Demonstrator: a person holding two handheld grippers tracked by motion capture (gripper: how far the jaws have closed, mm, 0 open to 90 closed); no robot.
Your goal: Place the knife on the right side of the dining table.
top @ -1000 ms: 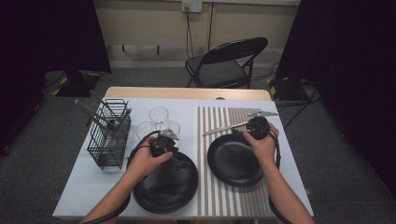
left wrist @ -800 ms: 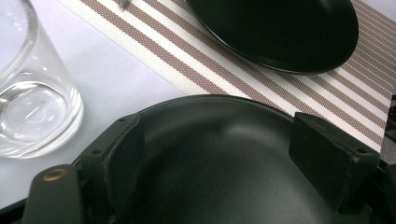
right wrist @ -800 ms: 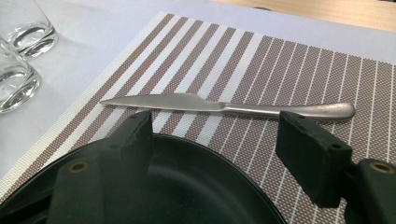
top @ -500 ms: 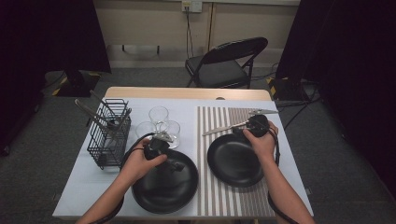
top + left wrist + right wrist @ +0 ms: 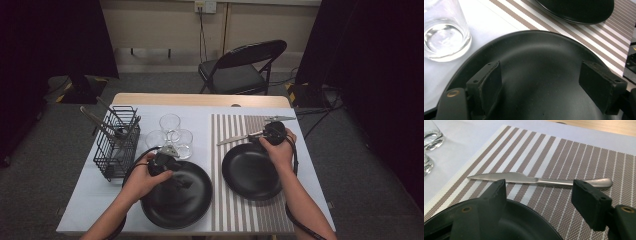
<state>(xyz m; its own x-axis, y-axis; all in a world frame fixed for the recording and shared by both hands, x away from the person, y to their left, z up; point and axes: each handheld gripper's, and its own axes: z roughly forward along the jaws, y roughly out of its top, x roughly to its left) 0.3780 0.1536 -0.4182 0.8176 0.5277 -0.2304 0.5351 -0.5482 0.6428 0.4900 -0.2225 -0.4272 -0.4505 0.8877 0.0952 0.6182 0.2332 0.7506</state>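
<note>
Knife (image 5: 541, 180) just beyond fingers (image 5: 590, 203) (parted)

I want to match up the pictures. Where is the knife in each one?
High view: the knife lies on the striped placemat, left of the right gripper.
Right gripper view: it lies across the middle, beyond the open jaws.
Left gripper view: no knife there.
Shared landmark: the striped placemat, in all three.

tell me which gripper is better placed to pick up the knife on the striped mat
The right gripper. Its open jaws hang just short of the knife, which lies flat on the striped mat beyond the right plate's rim. The left gripper is open over the left plate, across the table from it.
</note>
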